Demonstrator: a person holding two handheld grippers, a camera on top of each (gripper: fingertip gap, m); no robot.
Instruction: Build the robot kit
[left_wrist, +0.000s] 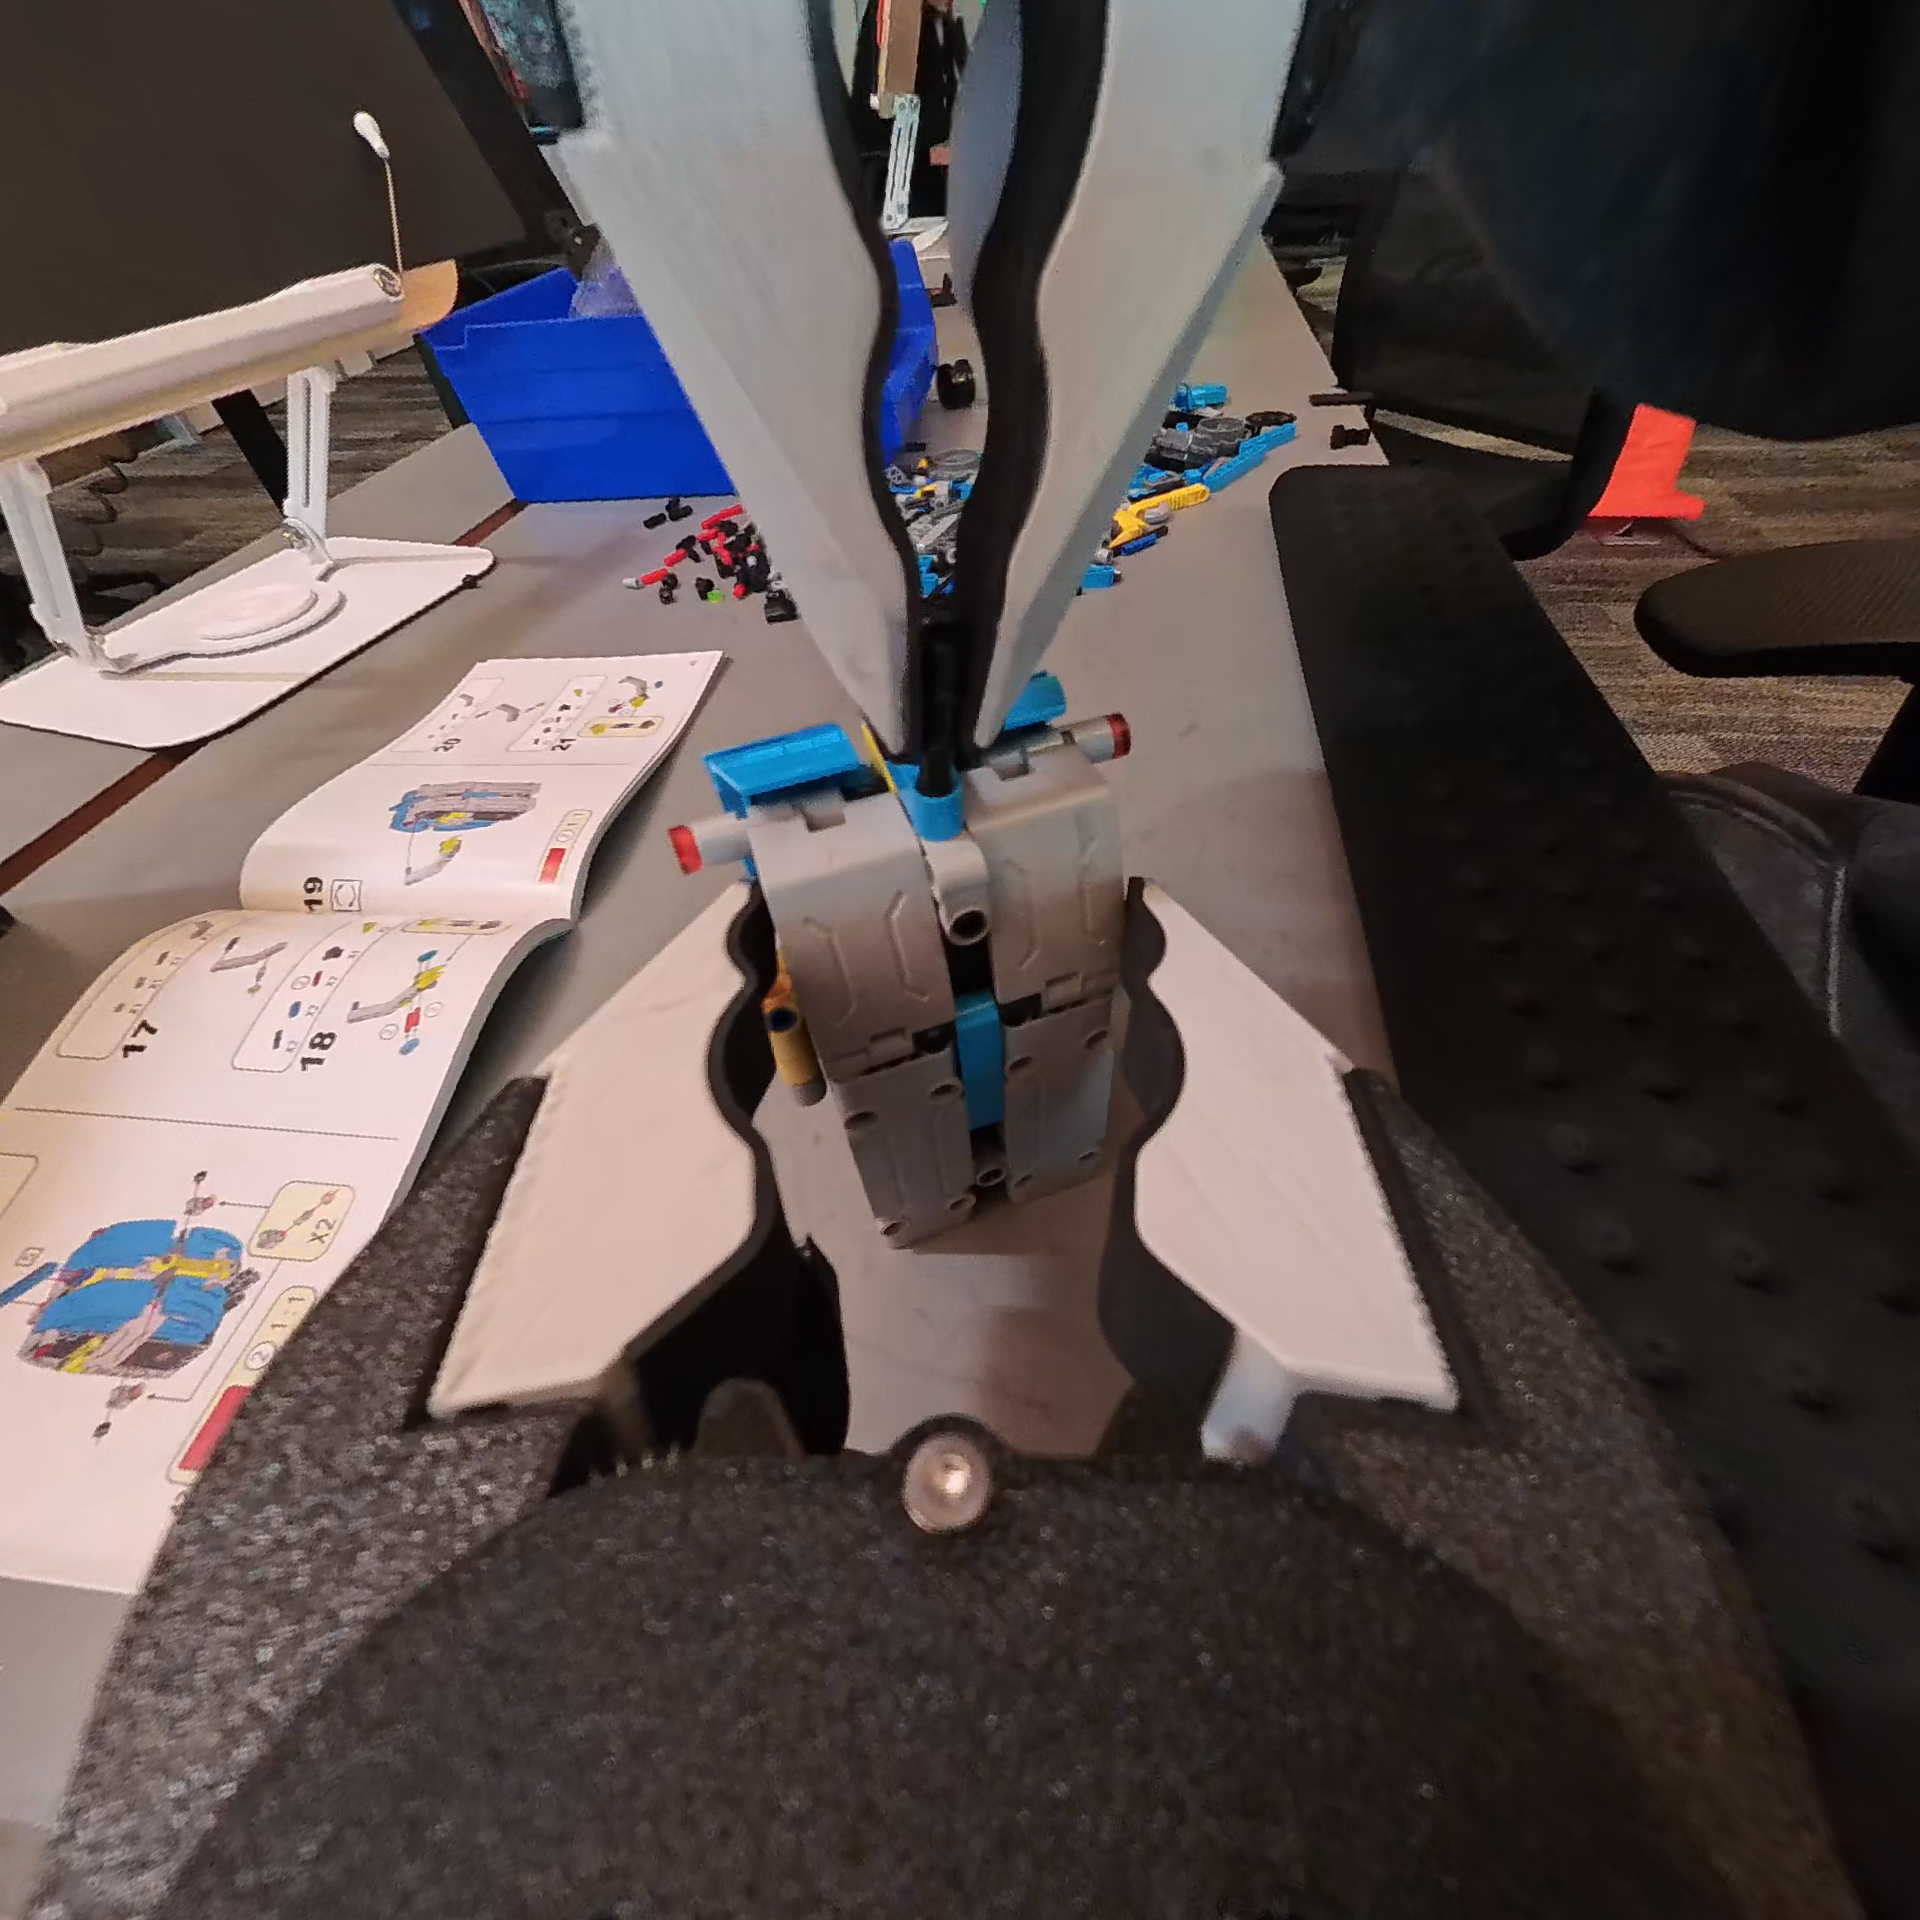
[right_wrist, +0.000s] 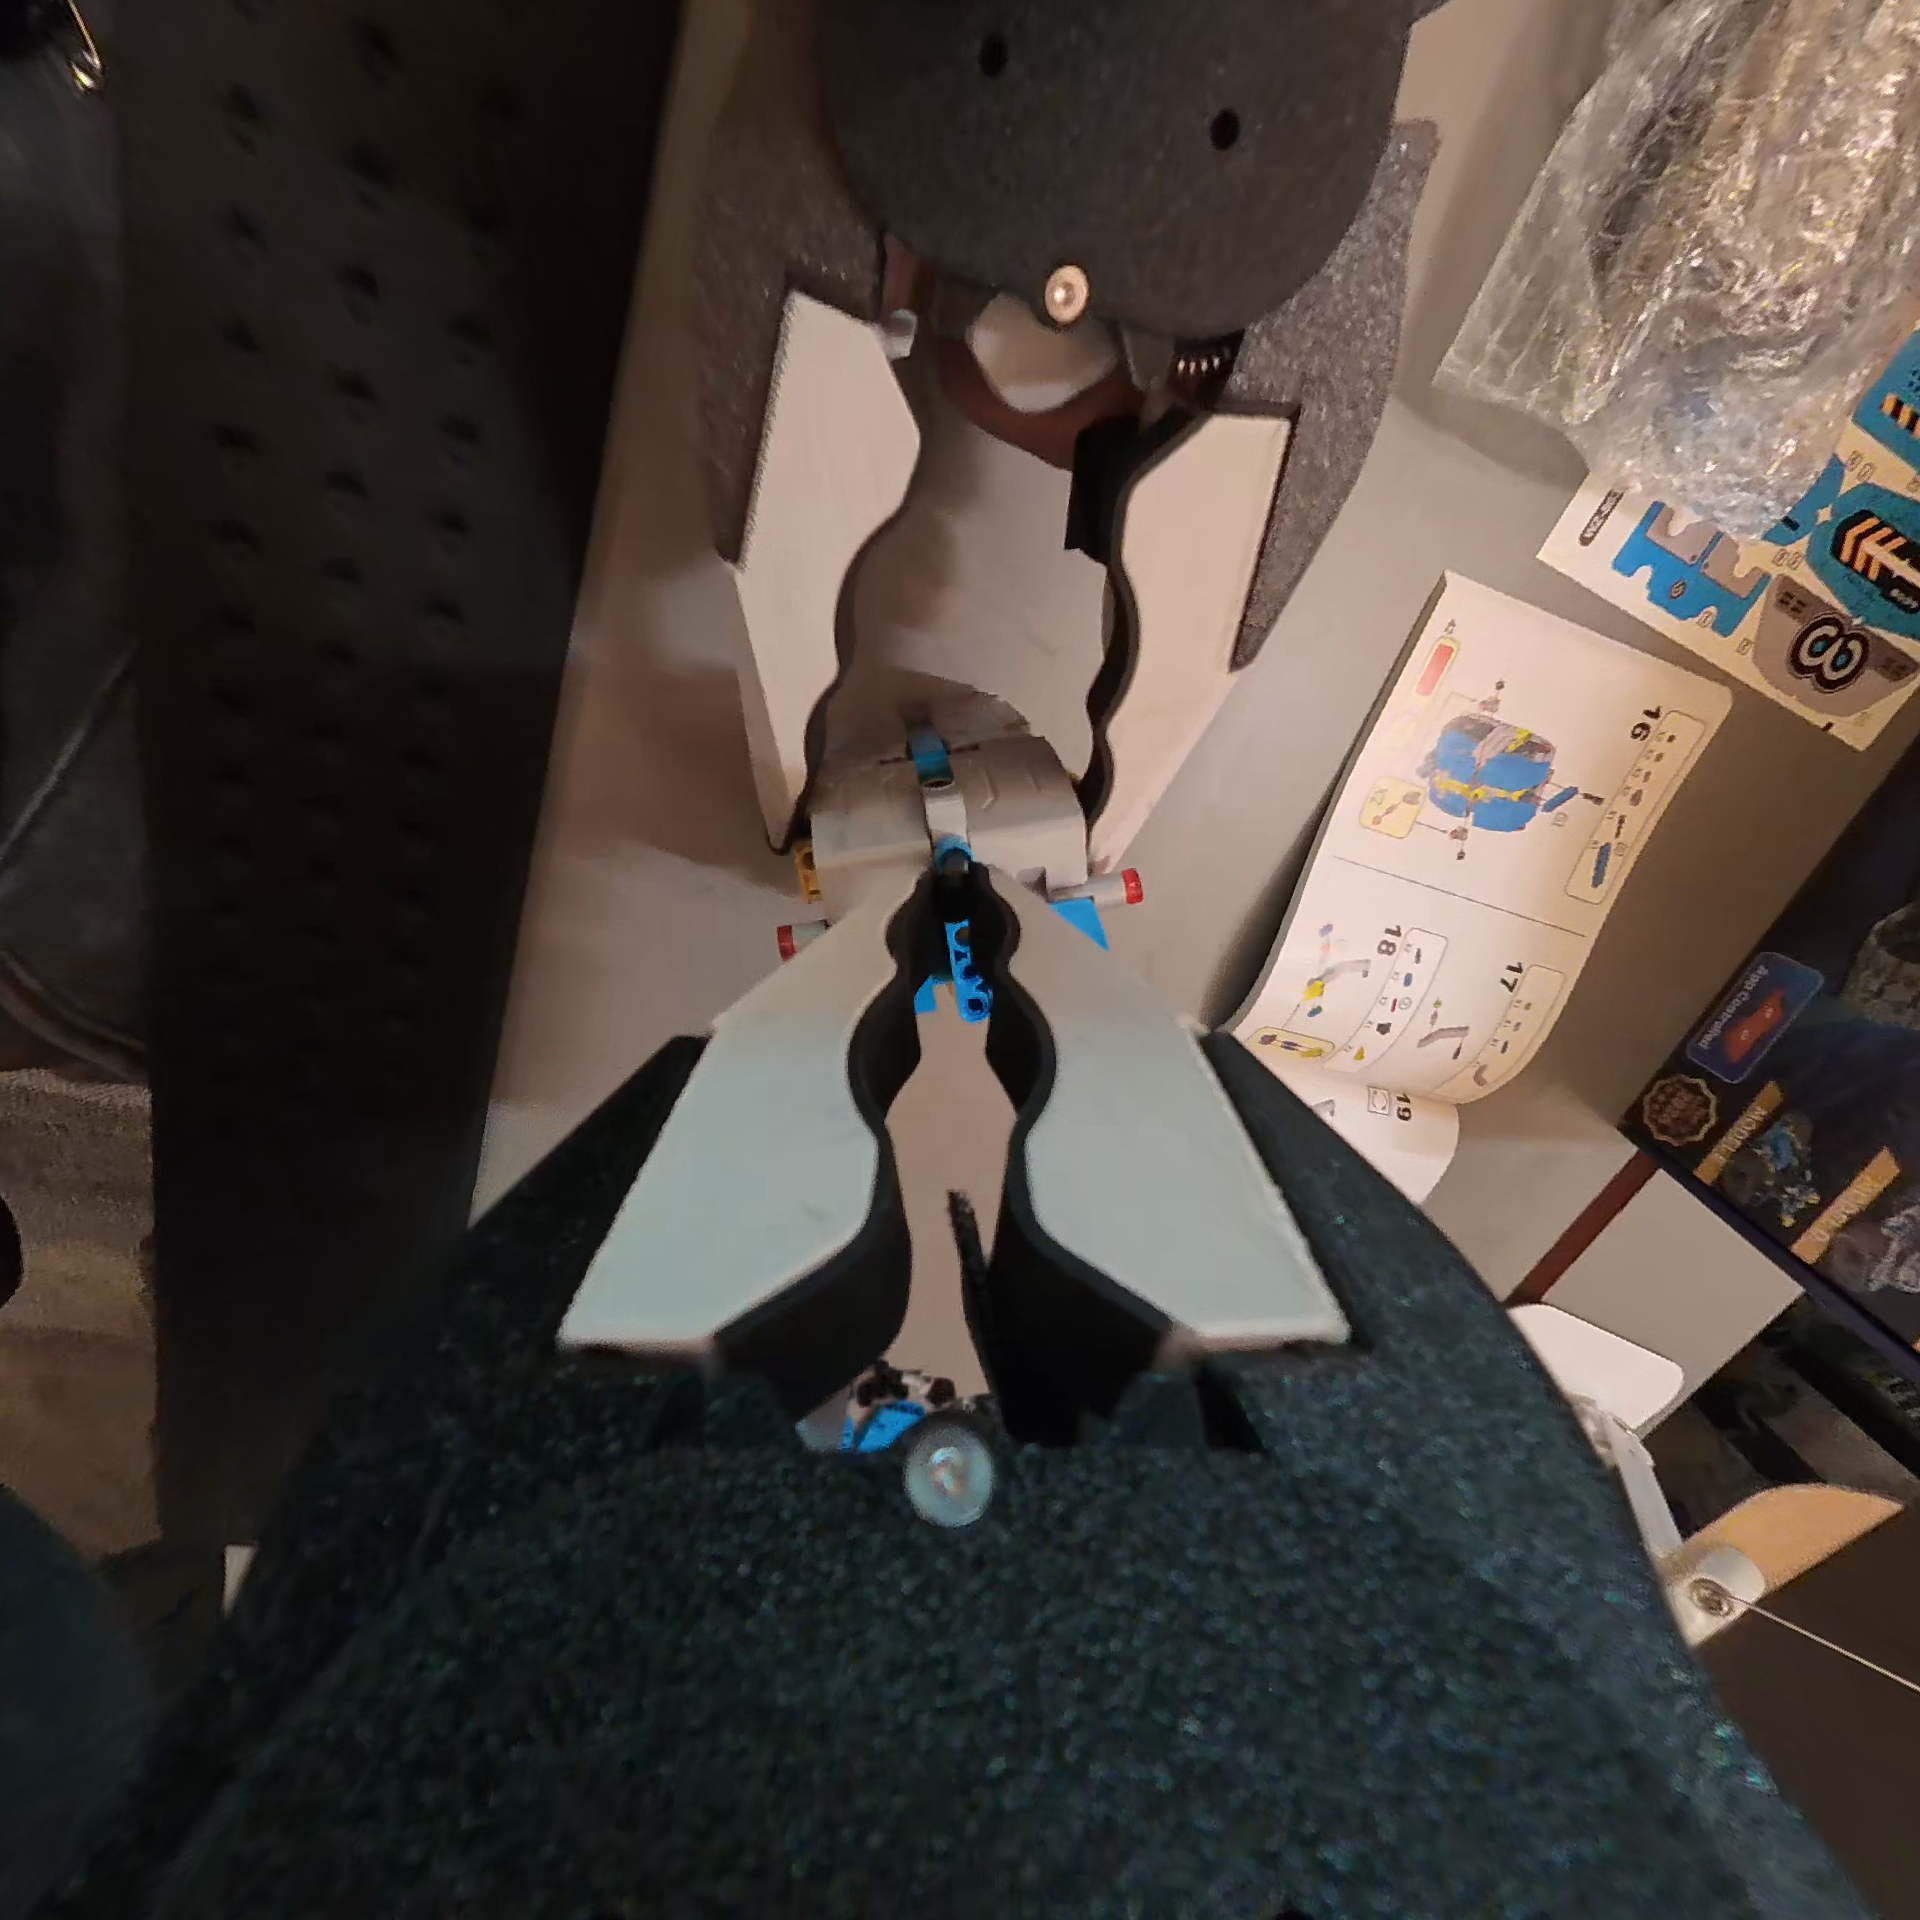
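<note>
A grey and blue brick-built model (left_wrist: 862, 966) stands on the grey table (left_wrist: 1226, 790). My left gripper (left_wrist: 940, 914) is shut on the model, one finger on each side. My right gripper (left_wrist: 940, 738) comes down from above, shut on a thin black axle (left_wrist: 940, 707). The axle's lower end sits in a blue connector (left_wrist: 940, 808) on top of the model. In the right wrist view my right gripper (right_wrist: 951, 883) pinches the axle at the model (right_wrist: 1023, 810), with the left gripper (right_wrist: 945, 810) opposite. Red-tipped grey pins (left_wrist: 1103, 732) stick out of the model's sides.
An open instruction booklet (left_wrist: 312, 987) lies left of the model. Behind are a blue bin (left_wrist: 582, 395), loose small parts (left_wrist: 717, 561) and blue and yellow pieces (left_wrist: 1174, 468). A white stand (left_wrist: 260, 603) is far left, a black chair (left_wrist: 1558, 935) right. A sticker sheet (right_wrist: 1766, 603) and a box (right_wrist: 1787, 1122) lie nearby. Left tips to right tips: about 4 cm.
</note>
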